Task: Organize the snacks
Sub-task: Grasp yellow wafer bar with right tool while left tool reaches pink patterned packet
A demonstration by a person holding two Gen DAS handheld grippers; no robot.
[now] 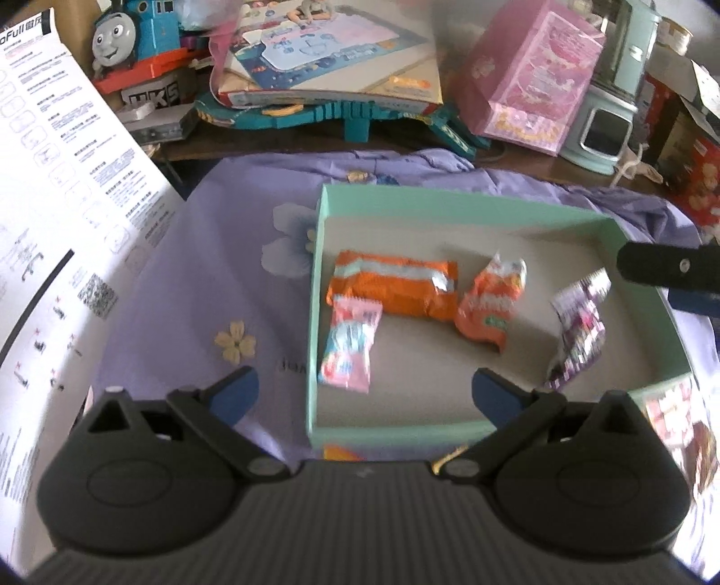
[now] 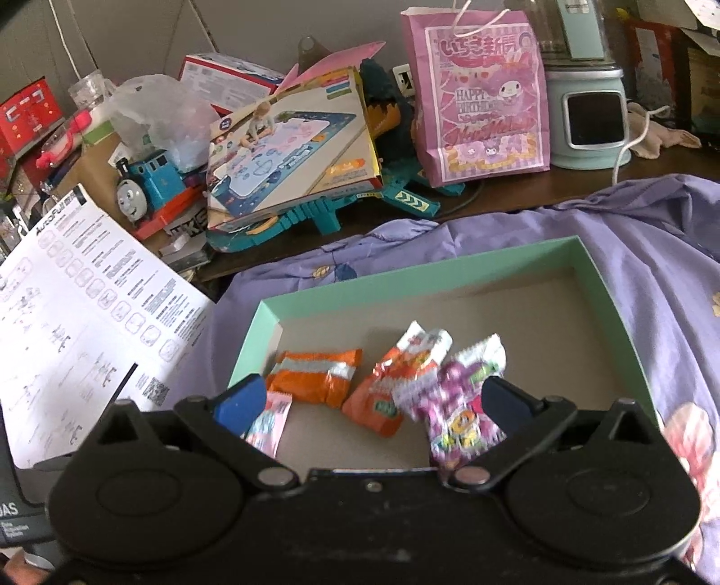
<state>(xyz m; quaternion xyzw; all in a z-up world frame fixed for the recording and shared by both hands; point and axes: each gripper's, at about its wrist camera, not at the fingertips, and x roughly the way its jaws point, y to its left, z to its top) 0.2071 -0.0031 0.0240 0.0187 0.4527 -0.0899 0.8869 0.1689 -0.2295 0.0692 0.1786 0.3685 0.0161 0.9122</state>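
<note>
A mint-green shallow box point(image 1: 468, 204) point(image 2: 405, 274) lies on a purple floral cloth. Inside lie a long orange packet point(image 1: 396, 283) point(image 2: 310, 373), a pink packet point(image 1: 348, 346) point(image 2: 269, 423), a crumpled orange packet point(image 1: 488, 306) point(image 2: 391, 387) and a blurred purple packet point(image 1: 580, 324) point(image 2: 454, 405). My left gripper point(image 1: 364, 396) is open and empty above the box's near edge. My right gripper point(image 2: 373, 400) is open above the box; the purple packet sits blurred beside its right finger point(image 2: 506, 400), free of the jaws. The right gripper's finger also shows in the left wrist view point(image 1: 666, 267).
A white instruction sheet point(image 1: 58, 216) point(image 2: 85, 310) lies at left. Behind the cloth stand a blue toy train point(image 1: 121, 36) point(image 2: 148, 184), a play-mat box point(image 1: 328, 49) point(image 2: 288, 148), a pink gift bag point(image 1: 535, 76) point(image 2: 481, 94) and a pale green appliance point(image 1: 607, 117) point(image 2: 589, 117).
</note>
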